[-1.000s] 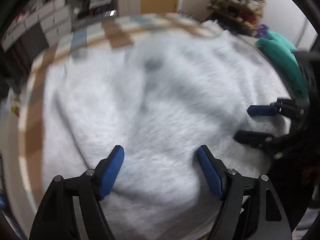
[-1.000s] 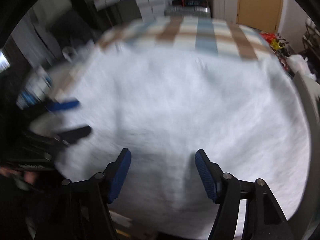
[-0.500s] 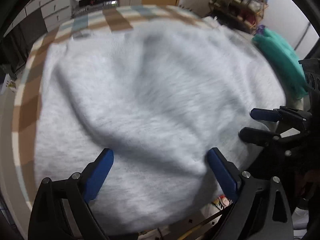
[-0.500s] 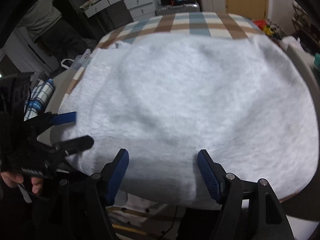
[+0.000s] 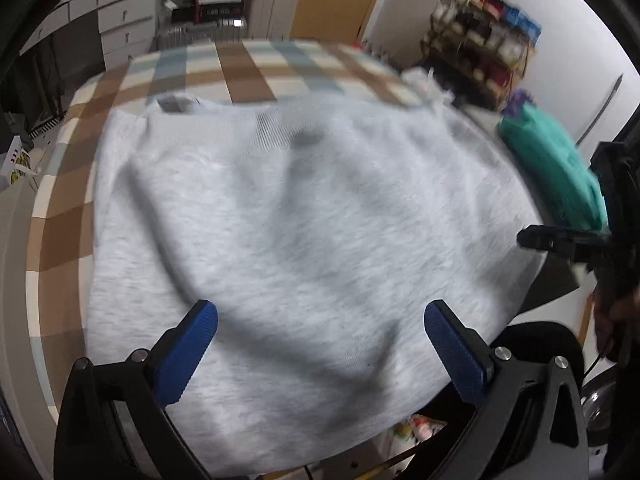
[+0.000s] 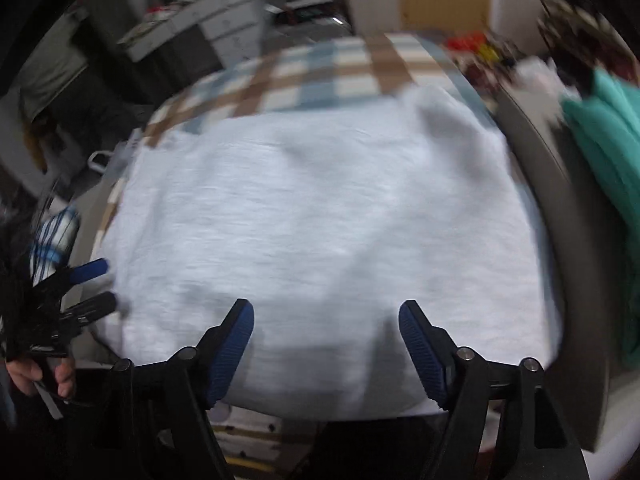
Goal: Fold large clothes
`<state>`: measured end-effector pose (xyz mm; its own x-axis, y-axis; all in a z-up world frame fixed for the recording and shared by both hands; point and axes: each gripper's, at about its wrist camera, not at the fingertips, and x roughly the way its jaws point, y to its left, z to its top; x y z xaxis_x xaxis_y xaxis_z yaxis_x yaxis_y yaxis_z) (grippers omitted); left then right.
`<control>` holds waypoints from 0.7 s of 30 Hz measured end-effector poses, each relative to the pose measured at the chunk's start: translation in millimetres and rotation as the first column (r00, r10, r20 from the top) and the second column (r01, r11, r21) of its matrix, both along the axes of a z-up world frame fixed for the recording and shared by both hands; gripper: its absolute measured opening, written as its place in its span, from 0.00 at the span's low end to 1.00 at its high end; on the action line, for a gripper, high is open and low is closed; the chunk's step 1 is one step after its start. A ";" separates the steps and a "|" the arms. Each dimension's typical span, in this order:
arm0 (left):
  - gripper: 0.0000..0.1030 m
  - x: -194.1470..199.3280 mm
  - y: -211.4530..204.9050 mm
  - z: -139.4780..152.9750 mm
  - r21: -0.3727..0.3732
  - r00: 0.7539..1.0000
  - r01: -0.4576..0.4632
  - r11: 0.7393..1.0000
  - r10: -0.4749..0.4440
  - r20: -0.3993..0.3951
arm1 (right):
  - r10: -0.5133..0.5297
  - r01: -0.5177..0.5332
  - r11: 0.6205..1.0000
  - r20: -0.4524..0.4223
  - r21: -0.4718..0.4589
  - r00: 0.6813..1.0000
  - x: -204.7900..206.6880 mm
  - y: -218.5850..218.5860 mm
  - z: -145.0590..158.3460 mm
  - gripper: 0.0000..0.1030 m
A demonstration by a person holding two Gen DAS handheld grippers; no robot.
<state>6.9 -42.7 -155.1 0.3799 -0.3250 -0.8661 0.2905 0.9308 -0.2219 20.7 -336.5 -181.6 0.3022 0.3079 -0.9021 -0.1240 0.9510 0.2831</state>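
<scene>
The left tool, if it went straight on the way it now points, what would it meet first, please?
Most likely the grey garment spread on the checked cloth: it fills the view past the left tool, whose jaws are opening with nothing gripped. Depth is unclear.

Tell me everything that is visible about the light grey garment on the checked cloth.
The light grey garment looks like a soft heathered knit, maybe a sweatshirt. It lies spread flat on the checked cloth, covering most of it, with gentle wrinkles. A dark label shows at its far edge, beside a ribbed band. Its near edge hangs slightly over the table's front. Neither the left gripper nor the right gripper pinches it; their jaws, opening, hover above it. A teal cloth lies beside it, apart.
</scene>
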 end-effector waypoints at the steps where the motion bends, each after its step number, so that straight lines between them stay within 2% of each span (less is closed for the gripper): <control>1: 0.98 3.0 -6.2 -7.8 0.030 1.000 0.005 1.000 -0.004 -0.018 | -0.032 0.032 0.999 -0.046 0.000 0.998 5.2 -14.5 -11.6 0.73; 3: 0.99 11.2 -19.1 -28.6 0.110 0.998 0.019 0.994 -0.012 -0.064 | -0.039 0.038 0.999 -0.098 -0.016 0.994 8.7 -29.2 -36.5 0.72; 4: 0.99 15.0 -18.4 -33.0 0.110 0.997 0.013 0.994 -0.005 -0.071 | 0.005 -0.008 0.999 -0.085 -0.034 0.996 7.1 -26.2 -46.9 0.72; 5: 0.99 20.2 -16.7 -37.5 0.108 0.996 0.004 0.994 0.006 -0.093 | 0.041 -0.045 0.996 -0.046 -0.077 0.998 4.4 -18.6 -45.6 0.73; 6: 0.99 22.5 -13.2 -36.2 0.095 0.994 0.000 0.995 0.010 -0.104 | 0.069 -0.073 0.990 -0.044 -0.117 0.997 3.1 -8.9 -44.2 0.75; 8: 0.99 29.4 -5.6 -30.2 0.041 0.990 -0.024 0.999 0.029 -0.135 | 0.072 -0.081 0.982 -0.057 -0.172 0.996 5.1 1.9 -38.2 0.75; 10: 0.99 36.6 8.8 -13.8 -0.068 0.993 -0.058 0.996 0.050 -0.106 | 0.051 -0.063 0.985 -0.079 -0.164 0.996 13.4 5.5 -25.2 0.71; 12: 0.99 45.2 26.0 4.8 -0.206 0.996 -0.088 0.975 0.080 -0.045 | 0.037 -0.037 0.995 0.003 -0.094 0.999 22.7 8.7 2.4 0.71; 13: 0.99 49.5 29.0 7.6 -0.223 0.995 -0.097 0.970 0.093 -0.030 | 0.044 -0.040 0.997 0.059 -0.065 0.997 28.4 14.6 16.5 0.71; 15: 0.99 65.0 26.8 6.7 -0.197 0.992 -0.125 0.972 0.124 -0.018 | 0.066 -0.061 0.997 0.121 -0.051 0.990 43.2 32.6 31.5 0.71; 18: 0.99 84.3 13.8 -7.3 -0.152 0.992 -0.120 0.981 0.113 -0.054 | 0.111 -0.108 0.994 0.131 -0.030 0.985 73.5 71.8 26.8 0.71; 19: 0.99 89.1 8.9 -15.3 -0.116 0.991 -0.123 0.986 0.115 -0.074 | 0.121 -0.118 0.992 0.129 -0.031 0.984 87.6 86.7 20.9 0.71; 21: 0.99 87.6 -5.1 -20.8 -0.014 0.994 -0.101 0.995 0.100 -0.036 | 0.127 -0.122 0.991 0.110 -0.056 0.986 102.2 104.0 2.9 0.71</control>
